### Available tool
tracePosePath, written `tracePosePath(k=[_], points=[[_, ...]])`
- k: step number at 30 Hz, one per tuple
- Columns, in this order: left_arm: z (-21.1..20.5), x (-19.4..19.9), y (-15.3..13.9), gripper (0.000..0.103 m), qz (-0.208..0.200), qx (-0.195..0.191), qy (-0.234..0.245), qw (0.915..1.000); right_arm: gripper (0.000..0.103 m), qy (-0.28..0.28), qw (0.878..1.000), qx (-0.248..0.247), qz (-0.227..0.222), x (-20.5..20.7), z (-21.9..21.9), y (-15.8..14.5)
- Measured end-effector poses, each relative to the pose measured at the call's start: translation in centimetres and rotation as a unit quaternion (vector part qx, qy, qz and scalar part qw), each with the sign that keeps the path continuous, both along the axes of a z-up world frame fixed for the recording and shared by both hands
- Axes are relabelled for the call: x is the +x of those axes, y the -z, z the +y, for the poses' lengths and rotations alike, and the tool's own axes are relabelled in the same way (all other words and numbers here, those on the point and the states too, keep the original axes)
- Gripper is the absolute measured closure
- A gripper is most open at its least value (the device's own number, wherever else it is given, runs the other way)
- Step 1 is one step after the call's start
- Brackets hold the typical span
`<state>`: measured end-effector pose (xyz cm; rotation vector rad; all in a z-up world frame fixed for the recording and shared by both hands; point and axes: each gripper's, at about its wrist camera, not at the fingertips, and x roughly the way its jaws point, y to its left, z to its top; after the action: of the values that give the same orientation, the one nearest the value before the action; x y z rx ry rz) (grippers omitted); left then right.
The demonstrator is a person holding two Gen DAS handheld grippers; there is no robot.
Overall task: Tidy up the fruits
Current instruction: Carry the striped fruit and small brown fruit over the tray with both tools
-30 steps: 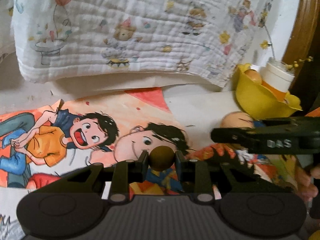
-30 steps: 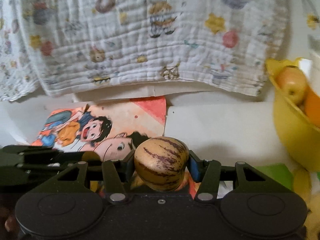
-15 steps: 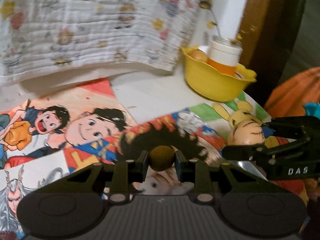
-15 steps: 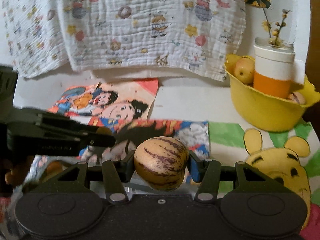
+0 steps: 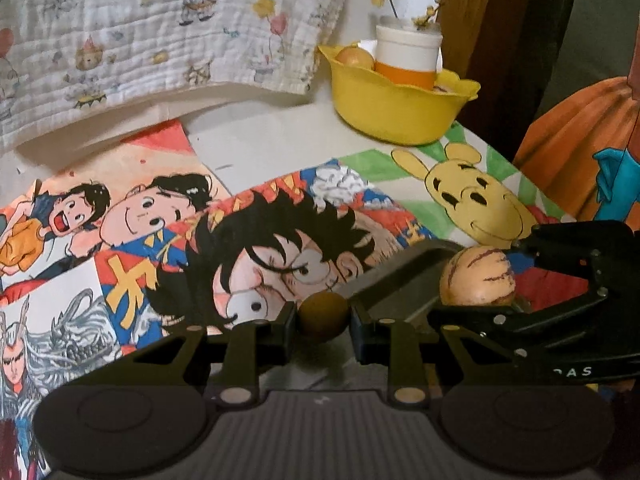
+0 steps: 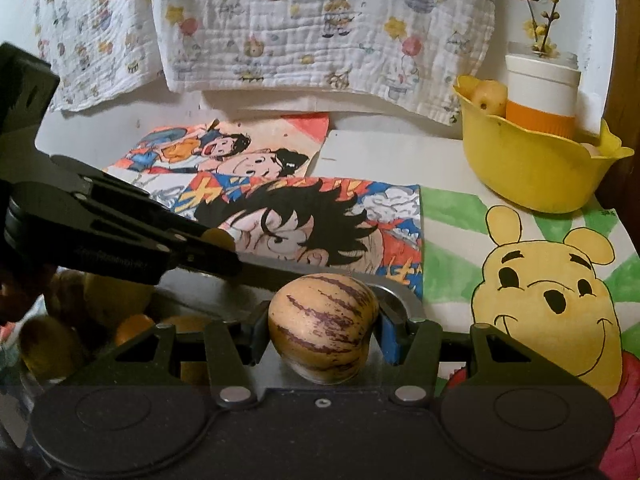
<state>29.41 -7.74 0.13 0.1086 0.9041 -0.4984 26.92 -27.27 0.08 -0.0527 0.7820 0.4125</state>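
My left gripper [image 5: 323, 322] is shut on a small round brown fruit [image 5: 322, 312], held over the cartoon sheets. In the right wrist view it comes in from the left, the brown fruit [image 6: 218, 237] at its tip. My right gripper [image 6: 325, 334] is shut on a cream fruit with purple streaks [image 6: 323, 314]; in the left wrist view the same streaked fruit [image 5: 476, 278] sits in its jaws at the right. A yellow bowl [image 6: 532, 172] stands at the back right, holding a pale round fruit [image 6: 489, 96] and a white and orange cup [image 6: 540, 92].
Several loose fruits [image 6: 96, 300] lie at the lower left beside a grey metal tray [image 6: 394, 294] under the grippers. Cartoon drawings [image 5: 256, 216] cover the table, and a printed white cloth [image 6: 320, 28] hangs along the back. A wooden post [image 5: 472, 40] rises behind the bowl.
Both grippers have moved right across the drawings, each still holding its fruit. The yellow bowl has slid toward the middle of both views and the bear drawing has come into sight.
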Motion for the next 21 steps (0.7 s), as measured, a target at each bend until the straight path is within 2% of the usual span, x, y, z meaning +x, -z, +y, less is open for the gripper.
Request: tracePosePath(k=[9,21], points=[[-0.6,-0.1,0.6,0.073,0.018,0.009,0.006,0.9998,0.048,-0.015,1.000,-0.019,-0.007,-0.4,0.1,0.4],[-0.1,0.3,1.3,0.073,0.052,-0.006,0.002,0.9986,0.048,-0.018,1.000,-0.022,-0.005,-0.4,0.2,0.8]])
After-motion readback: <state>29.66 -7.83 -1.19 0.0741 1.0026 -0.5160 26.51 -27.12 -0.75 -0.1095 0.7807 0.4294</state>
